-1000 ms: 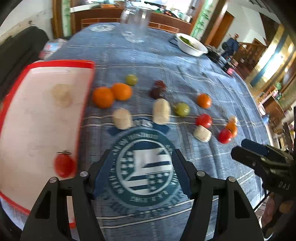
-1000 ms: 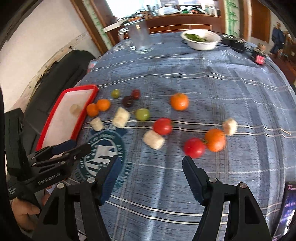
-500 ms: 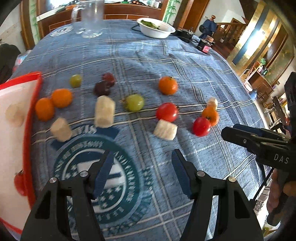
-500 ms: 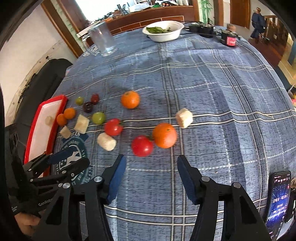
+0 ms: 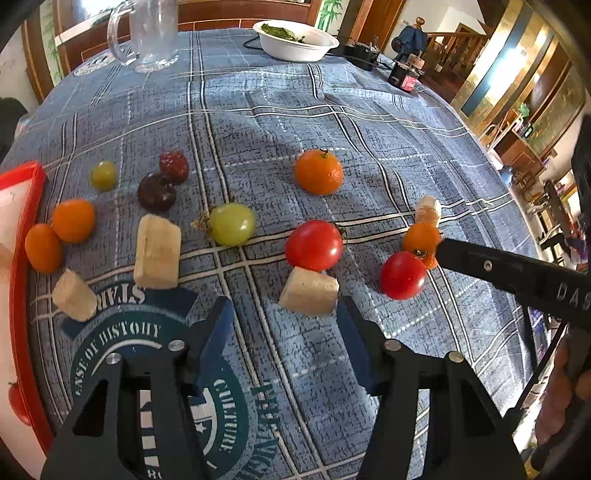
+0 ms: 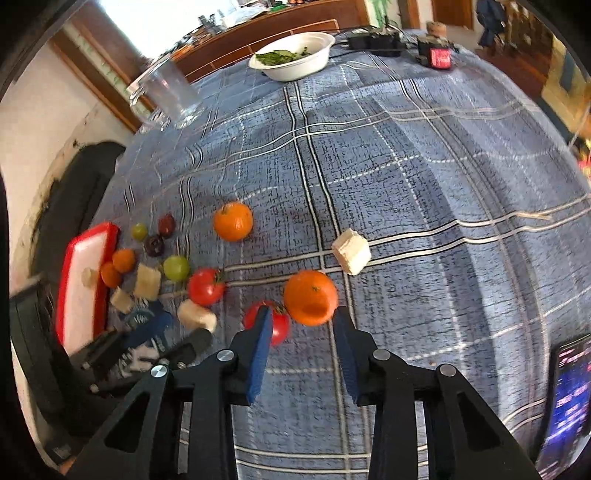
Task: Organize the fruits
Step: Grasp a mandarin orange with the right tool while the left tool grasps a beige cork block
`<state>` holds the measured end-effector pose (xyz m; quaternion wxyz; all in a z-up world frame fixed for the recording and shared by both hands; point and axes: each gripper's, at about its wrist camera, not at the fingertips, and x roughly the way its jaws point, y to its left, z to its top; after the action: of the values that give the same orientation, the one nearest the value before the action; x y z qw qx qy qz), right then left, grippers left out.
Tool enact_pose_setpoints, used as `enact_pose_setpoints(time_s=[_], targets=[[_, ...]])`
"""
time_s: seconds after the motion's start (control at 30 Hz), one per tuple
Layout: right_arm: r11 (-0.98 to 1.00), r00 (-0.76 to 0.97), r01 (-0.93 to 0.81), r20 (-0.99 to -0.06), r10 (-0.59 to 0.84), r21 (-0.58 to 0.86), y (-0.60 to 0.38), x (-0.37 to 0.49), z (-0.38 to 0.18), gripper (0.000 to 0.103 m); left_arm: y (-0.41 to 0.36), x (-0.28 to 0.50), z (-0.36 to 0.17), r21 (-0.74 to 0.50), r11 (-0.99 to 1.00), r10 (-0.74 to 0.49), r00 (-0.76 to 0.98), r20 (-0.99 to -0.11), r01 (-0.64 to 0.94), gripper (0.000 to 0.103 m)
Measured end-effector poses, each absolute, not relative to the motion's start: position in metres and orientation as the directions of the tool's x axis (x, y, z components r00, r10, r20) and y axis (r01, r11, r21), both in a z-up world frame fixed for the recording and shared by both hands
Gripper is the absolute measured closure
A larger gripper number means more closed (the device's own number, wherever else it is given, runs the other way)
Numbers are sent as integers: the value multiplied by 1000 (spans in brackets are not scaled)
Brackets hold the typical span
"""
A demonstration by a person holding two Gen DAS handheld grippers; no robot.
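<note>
The red tray (image 5: 22, 236) lies far left. The left gripper (image 5: 284, 314) hangs open, empty, behind a banana chunk (image 5: 308, 295). The right gripper (image 6: 301, 314), open, straddles an orange fruit (image 6: 311, 297) (a tomato touching beside); closing comes next.

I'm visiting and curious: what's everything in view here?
Tablecloth: one, blue plaid, under everything.
Tray: one, red-rimmed, left edge.
Red tomatoes: two on cloth, one in tray.
Orange fruits: four, across the cloth.
Green fruits: two, left-centre.
Dark fruits: two, dark red, left.
Pale chunks: four on cloth, one in tray.
Pitcher: one, clear glass, far side.
Bowl: one, white, holding greens, far side.
Phone: one, lit screen, right edge.
Left gripper: black, open, near a pale chunk.
Right gripper: black, open, fingers flanking an orange fruit.
</note>
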<state>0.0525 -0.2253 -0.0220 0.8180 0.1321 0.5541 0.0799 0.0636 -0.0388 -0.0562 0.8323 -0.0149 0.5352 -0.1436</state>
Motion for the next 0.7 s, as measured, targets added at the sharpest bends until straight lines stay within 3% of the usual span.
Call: enact_pose_setpoints(time_s=[0.1,0.23,0.7], targets=[[945,363,52,-887,284,324,-225,60,-28,67,-44,66,-56,-168,957,-251,389,-886,235,55],[952,367,80,-897,247,295,-225,66,-32,64,-51,65,-56,-153,957,-242,390,-888,247,73],[948,345,96,-903,255,304,-223,81,-49,65,-48,62,-55,-184,950,-271,373,-887,253,76]])
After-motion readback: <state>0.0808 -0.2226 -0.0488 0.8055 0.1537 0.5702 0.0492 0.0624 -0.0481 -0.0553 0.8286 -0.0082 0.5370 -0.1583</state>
